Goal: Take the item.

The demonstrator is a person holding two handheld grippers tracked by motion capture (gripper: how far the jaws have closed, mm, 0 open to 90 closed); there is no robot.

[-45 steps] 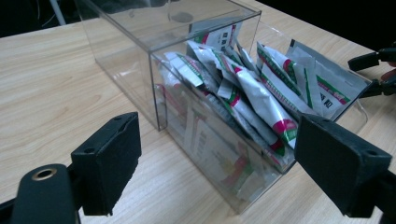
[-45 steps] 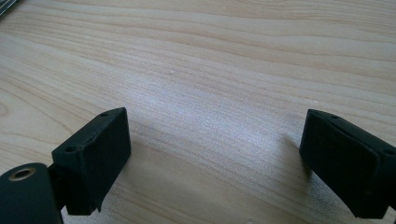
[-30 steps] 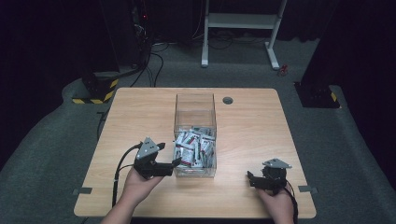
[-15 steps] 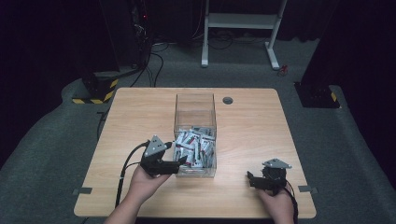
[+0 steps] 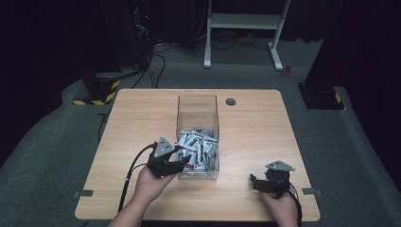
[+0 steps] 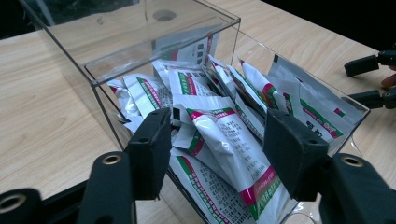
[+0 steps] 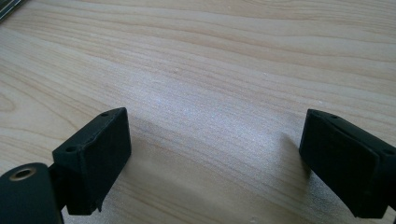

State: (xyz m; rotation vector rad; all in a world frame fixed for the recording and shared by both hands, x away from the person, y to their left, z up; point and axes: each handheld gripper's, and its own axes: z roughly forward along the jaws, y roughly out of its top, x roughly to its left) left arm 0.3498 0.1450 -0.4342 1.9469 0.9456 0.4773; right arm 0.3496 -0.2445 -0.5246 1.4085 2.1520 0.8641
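Jaws spread on both — left gripper (image 5: 182, 161) over the packet box (image 5: 197, 106), right gripper (image 5: 252, 182) above bare table (image 5: 142, 113)

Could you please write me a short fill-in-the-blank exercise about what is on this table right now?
1. The white packets lie inside a clear plastic ____.
2. The left tool is at the near end of the box with its jaws ____.
3. The right tool is over bare ____ tabletop, with nothing between its jaws.
4. The far half of the box is ____.

Missing words: box; open; wooden; empty
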